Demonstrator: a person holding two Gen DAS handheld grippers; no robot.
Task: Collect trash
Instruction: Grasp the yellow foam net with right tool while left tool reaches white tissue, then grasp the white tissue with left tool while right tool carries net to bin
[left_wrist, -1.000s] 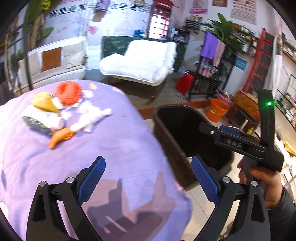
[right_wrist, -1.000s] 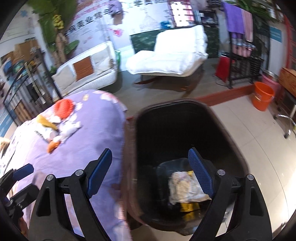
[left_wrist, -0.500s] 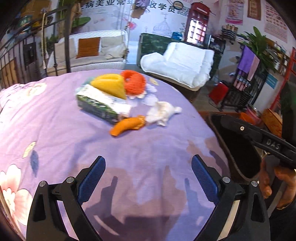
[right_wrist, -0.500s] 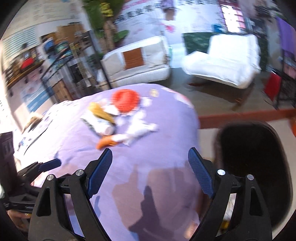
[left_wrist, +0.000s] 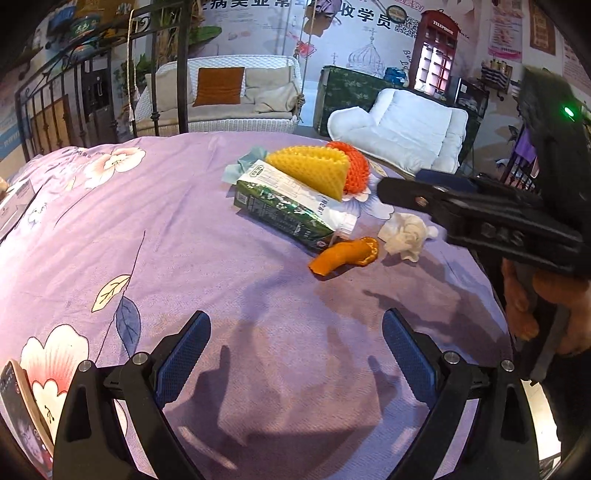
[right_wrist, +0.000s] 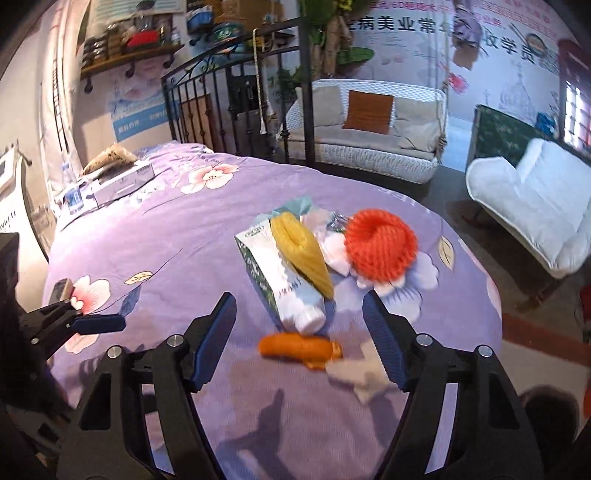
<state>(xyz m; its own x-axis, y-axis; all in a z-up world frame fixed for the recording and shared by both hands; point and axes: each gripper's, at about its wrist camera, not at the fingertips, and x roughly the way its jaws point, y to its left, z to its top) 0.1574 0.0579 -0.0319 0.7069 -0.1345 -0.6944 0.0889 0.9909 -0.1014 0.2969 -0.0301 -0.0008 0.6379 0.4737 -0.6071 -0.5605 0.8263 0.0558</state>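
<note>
I've got both claws over the purple floral bedspread (left_wrist: 184, 240), angled down at the litter. Left claw (left_wrist: 295, 354) sits at the bottom centre of its view, jaws wide apart, nothing between them, well short of the pile. Right claw (right_wrist: 299, 332) is closing at this moment, jaws partly open, no pad touching anything yet; the curled orange peel (right_wrist: 299, 347) lies on the bed between the fingers, low-centre of the frame, so I judge that's my next pick.

Trash is bunched in one heap, mid-frame in the right wrist view, upper right of centre in the left: a green-and-white drink carton w/ white cap (right_wrist: 280, 291) lying flat, a yellow foam fruit net (right_wrist: 303, 254) resting across it, an orange-red foam net ring (right_wrist: 380, 247) just beside at right. A crumpled white tissue (right_wrist: 358, 376) sits at the right pad, partly hidden behind it, close to the peel.

Peel is small & loose at the heap's near edge, so it's the easy one to take w/o shifting the carton. Risk: pad snags the tissue too. Bin isn't in view.
</note>
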